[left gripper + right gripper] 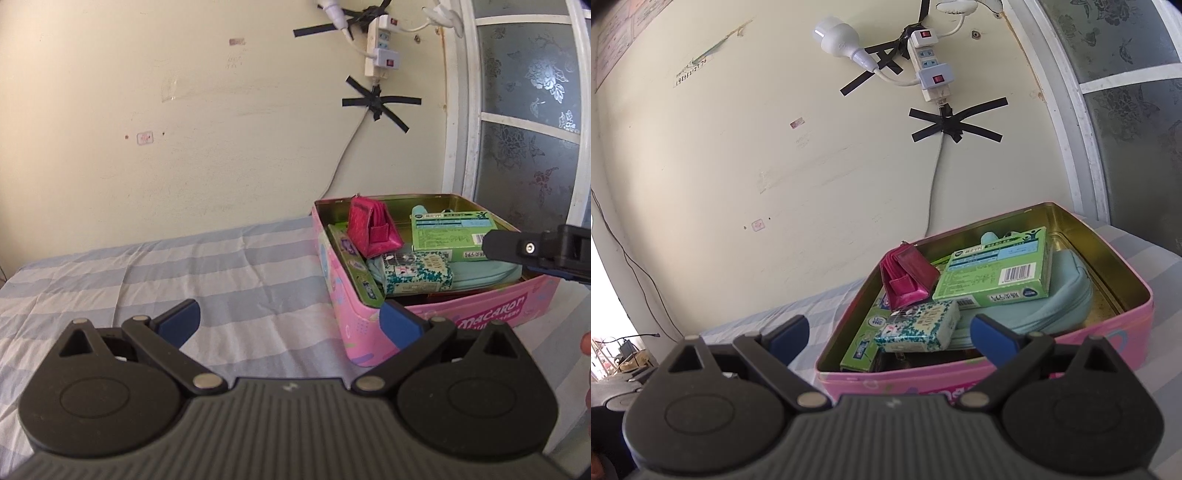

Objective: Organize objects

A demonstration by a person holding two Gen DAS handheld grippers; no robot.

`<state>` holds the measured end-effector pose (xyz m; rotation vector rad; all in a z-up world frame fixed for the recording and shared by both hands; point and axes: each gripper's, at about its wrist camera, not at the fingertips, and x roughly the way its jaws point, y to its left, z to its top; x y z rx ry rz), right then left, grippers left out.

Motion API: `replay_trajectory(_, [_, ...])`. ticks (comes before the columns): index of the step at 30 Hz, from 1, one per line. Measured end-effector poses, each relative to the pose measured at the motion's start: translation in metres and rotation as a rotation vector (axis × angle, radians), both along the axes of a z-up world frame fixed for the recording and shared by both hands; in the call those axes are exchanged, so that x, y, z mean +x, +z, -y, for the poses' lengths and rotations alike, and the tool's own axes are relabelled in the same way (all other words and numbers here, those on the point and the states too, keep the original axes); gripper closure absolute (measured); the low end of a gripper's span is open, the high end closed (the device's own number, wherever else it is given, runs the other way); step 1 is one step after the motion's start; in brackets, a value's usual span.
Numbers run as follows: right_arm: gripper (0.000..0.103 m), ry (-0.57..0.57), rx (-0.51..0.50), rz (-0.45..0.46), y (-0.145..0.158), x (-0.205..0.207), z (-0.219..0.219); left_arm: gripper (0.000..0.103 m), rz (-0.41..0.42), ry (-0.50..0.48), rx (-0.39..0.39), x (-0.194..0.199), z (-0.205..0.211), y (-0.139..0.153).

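Observation:
A pink tin box (pixel 476 314) (pixel 1137 314) stands open on the striped bed. Inside it lie a magenta coin purse (pixel 373 229) (pixel 908 280), a green carton (pixel 448 232) (pixel 997 273), a small teal patterned box (pixel 417 273) (pixel 919 326), a pale blue pouch (pixel 476 277) (pixel 1049 302) and a flat green box (pixel 354 266) (pixel 860 347). My left gripper (pixel 291 325) is open and holds nothing, low over the sheet just left of the tin. My right gripper (pixel 890 336) is open over the tin's near edge; one finger (pixel 513 249) shows above the tin's right side.
The bed's blue and white striped sheet (pixel 147 280) spreads to the left. A cream wall behind carries a taped power strip (pixel 380 44) (pixel 931 70) and a cable (pixel 934 184) running down behind the tin. A frosted window (pixel 528 122) stands at the right. A fingertip (pixel 585 343) shows at the right edge.

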<state>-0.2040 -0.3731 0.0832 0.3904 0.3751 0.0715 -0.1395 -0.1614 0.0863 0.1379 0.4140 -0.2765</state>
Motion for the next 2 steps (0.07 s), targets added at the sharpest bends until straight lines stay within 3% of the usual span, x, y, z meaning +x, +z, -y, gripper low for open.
replay_trajectory(2, [0.005, 0.000, -0.005, 0.002, 0.0004, -0.0002, -0.0001, 0.000, 0.003, -0.009, 0.002, -0.0009, 0.0011, 0.0009])
